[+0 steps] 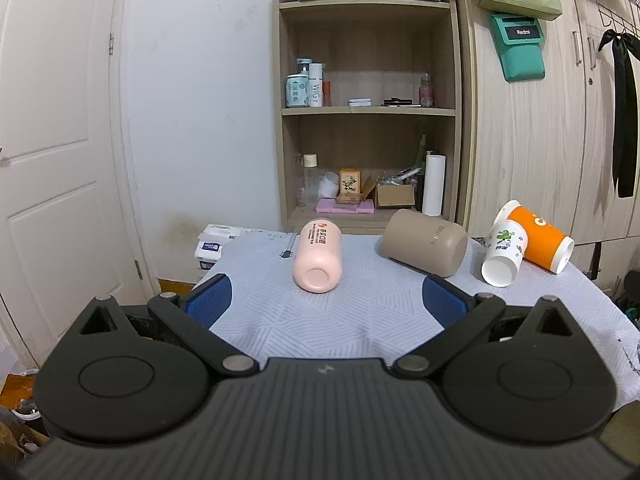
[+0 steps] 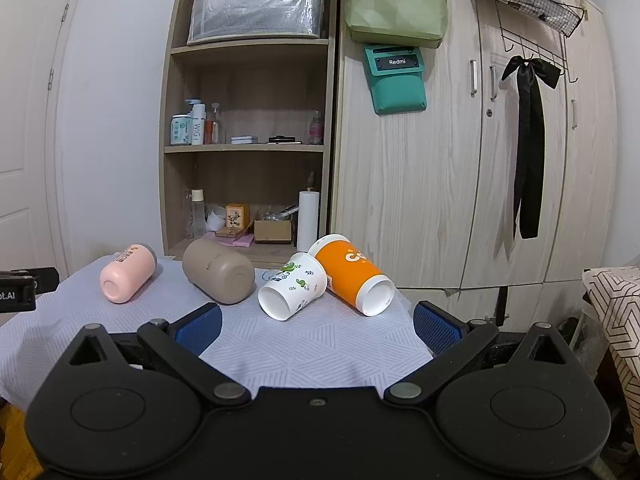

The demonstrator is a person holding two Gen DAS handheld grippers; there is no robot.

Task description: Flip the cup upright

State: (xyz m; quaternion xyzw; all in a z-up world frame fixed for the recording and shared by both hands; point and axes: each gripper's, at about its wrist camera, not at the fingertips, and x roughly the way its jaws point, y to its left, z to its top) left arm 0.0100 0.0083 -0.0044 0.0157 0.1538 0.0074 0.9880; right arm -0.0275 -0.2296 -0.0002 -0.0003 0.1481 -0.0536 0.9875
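Pink, smooth cylindrical cup point(image 1: 318, 256) lies sideways, base toward six o'clock, between spread, empty left gripper point(image 1: 326, 300) fingers; right gripper point(image 2: 318, 322) likewise agape.

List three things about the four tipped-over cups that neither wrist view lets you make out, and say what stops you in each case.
1. Orange cup: its logo is cut short in both views as the lettering curves round the far side.
2. Pink cup: its mouth points away; only the base shows in either view.
3. Taupe cup: the faint side lettering is too small to read in both views.

Neither open claw, left or right, hides any cup.
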